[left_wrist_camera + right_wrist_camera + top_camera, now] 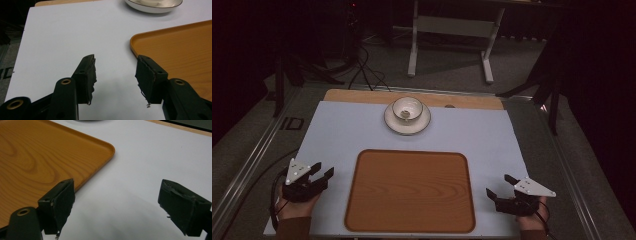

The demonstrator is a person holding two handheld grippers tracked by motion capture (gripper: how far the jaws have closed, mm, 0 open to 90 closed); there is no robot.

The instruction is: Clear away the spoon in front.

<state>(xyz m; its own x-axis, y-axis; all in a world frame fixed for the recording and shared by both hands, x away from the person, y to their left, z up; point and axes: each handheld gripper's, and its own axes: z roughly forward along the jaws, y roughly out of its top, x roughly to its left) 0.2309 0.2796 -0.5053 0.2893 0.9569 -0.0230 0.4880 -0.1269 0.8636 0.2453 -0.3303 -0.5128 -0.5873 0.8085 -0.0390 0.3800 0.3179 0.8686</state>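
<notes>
A white cup (407,108) stands on a white saucer (407,121) at the far middle of the white tabletop. A wooden tray (409,190) lies bare near the front edge. My left gripper (323,169) rests left of the tray, open, nothing between its jaws. In the left gripper view the left gripper (115,75) points over the white surface, the tray corner (140,40) to the right and the saucer (152,6) at the top. My right gripper (501,185) sits right of the tray, open and empty. The right gripper (116,200) hovers beside the tray's rounded corner (107,147).
The white tabletop (347,130) lies on a wooden board whose far edge (362,95) shows. Beyond it stand a white table frame (452,45) and cables on a grey floor. Metal rails (252,160) run along both sides.
</notes>
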